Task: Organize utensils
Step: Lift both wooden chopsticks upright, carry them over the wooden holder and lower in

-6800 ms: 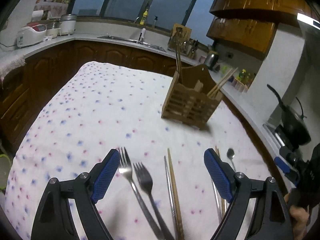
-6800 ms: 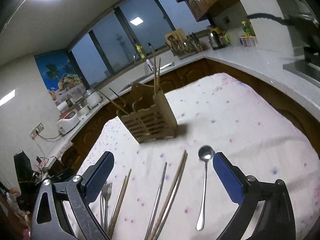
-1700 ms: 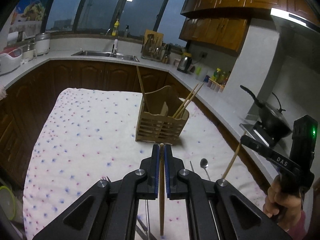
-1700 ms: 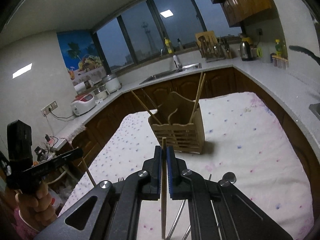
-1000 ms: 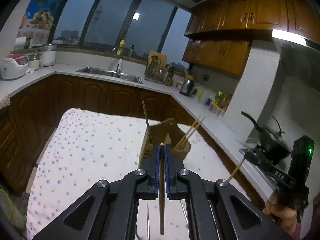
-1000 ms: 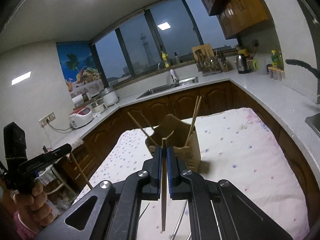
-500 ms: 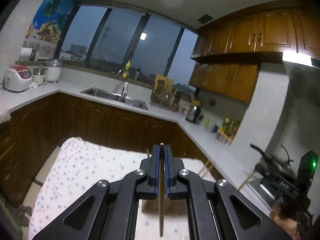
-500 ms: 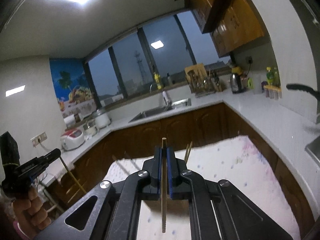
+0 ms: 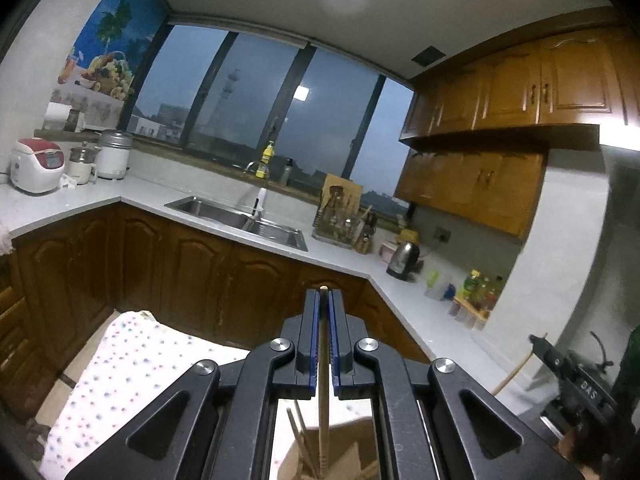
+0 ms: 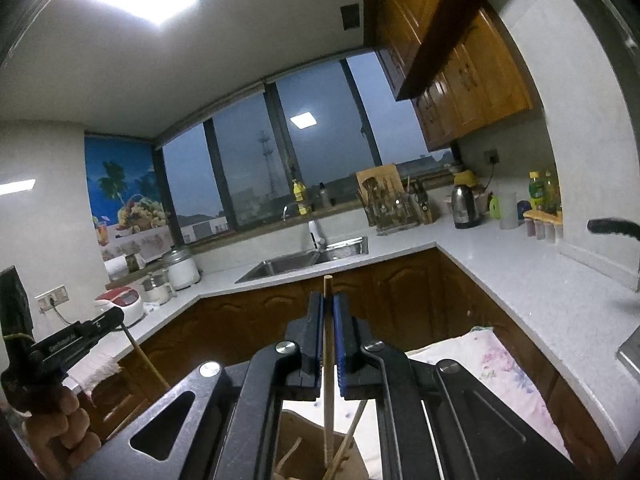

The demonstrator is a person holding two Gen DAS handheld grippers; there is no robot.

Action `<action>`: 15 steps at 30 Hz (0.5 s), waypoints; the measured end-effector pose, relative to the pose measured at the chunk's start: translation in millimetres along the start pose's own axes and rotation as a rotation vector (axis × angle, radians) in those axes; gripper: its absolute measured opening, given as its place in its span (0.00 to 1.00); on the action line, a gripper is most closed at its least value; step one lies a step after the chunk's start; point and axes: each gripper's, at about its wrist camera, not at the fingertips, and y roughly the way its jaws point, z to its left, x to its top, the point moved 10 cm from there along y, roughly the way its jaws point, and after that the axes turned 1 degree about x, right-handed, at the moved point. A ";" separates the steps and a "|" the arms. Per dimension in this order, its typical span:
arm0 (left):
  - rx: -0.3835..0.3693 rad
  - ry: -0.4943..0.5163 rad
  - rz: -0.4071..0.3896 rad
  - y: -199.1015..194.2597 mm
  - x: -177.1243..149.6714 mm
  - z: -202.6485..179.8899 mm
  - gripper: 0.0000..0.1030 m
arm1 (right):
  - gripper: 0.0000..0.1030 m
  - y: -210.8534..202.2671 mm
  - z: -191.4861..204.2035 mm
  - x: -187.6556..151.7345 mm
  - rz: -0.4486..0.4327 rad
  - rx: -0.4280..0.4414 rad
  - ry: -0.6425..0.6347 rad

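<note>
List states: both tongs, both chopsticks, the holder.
left tongs: shut on a chopstick
left chopstick: upright, tip down over the holder
right tongs: shut on a chopstick
right chopstick: upright, over the holder
wooden holder: already holds chopsticks

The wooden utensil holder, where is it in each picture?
Left wrist view: the light wooden utensil holder peeks in at the bottom edge, just right of middle.
Right wrist view: the holder sits at the bottom edge, just left of middle.
Shared landmark: the steel sink, left of middle in the left wrist view and near the middle in the right wrist view.
</note>
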 end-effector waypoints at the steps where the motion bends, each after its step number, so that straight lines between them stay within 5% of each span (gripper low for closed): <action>1: -0.001 -0.002 0.001 5.6 -5.3 -1.0 0.02 | 0.05 4.3 -2.4 -7.6 0.010 -0.002 0.004; 15: 0.020 -0.003 0.102 70.2 -86.8 9.0 0.02 | 0.05 35.0 -24.2 -86.6 0.146 -0.019 0.083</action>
